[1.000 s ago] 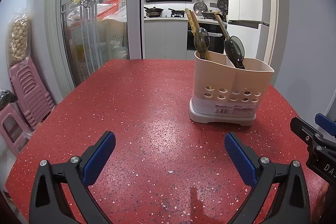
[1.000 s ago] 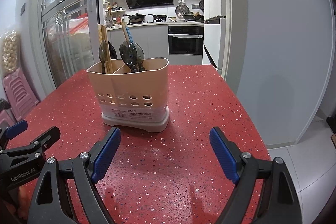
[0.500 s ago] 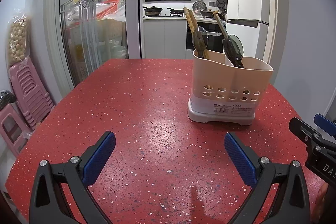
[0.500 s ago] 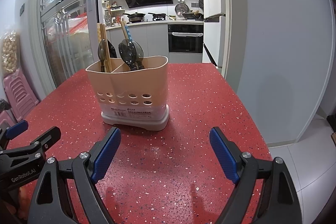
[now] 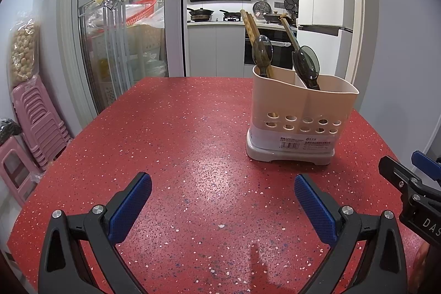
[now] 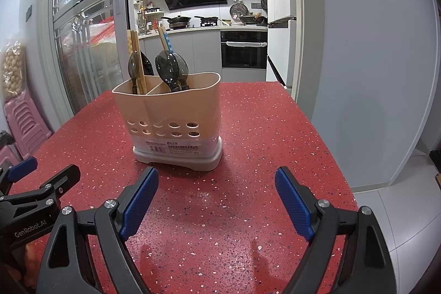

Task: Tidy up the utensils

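A beige two-compartment utensil holder (image 5: 297, 123) stands upright on the red speckled table (image 5: 179, 142); it also shows in the right wrist view (image 6: 176, 123). Dark translucent spoons (image 5: 306, 65) and wooden chopsticks (image 5: 249, 26) stand in its compartments. My left gripper (image 5: 222, 207) is open and empty, low over the table, with the holder ahead to its right. My right gripper (image 6: 216, 201) is open and empty, just in front of the holder. Each gripper shows at the edge of the other's view.
The table's right edge (image 6: 317, 134) drops to a tiled floor by a grey wall. Stacked pink stools (image 5: 35, 123) stand left of the table. A glass sliding door (image 5: 121, 40) and a kitchen lie beyond the far edge.
Both views have dropped slightly lower and a little nearer to the holder. Both grippers stay open and empty. The holder has not moved.
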A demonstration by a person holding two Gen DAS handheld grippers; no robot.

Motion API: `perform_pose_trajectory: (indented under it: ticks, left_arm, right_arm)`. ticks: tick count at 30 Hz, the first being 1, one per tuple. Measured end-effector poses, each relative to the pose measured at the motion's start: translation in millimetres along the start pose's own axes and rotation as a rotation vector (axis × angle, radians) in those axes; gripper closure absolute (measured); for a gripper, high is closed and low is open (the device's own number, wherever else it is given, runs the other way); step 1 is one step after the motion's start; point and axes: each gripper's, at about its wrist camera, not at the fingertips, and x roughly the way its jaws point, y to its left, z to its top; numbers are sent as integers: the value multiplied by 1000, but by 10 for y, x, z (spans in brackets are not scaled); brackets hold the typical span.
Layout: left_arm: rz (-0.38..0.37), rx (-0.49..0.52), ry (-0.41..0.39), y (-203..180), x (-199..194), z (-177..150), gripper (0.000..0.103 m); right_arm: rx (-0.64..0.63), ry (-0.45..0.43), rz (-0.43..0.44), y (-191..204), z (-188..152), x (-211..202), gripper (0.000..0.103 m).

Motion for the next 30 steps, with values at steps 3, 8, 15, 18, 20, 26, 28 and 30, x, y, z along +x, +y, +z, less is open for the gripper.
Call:
perform_pose_trajectory:
  ticks: [3,8,15,18,20,26,28,30]
  left_arm:
    - [0,0,0,0,0,1,0]
    - [0,-1,0,-4,-3,1,0]
    - [-1,5,1,-2,0,11,0]
    - [-1,6,2,1,2,20,0]
    - [-1,7,3,1,2,21,0]
    - [4,8,8,9,4,21,0]
    - [5,9,8,-2,18,26,0]
    - [4,11,8,0,18,27,0]
  right_arm:
    - [-1,1,0,-6,0,9,14]
    - [-2,2,2,-8,1,14,14]
    - [-1,2,4,-2,-5,10,14]
    - [-1,2,4,0,-6,8,14]
    - [0,2,4,0,-5,8,14]
    - [-1,1,4,-2,-4,9,14]
    - [-1,1,6,-5,0,16,14]
    - [-1,2,5,-4,0,15,14]
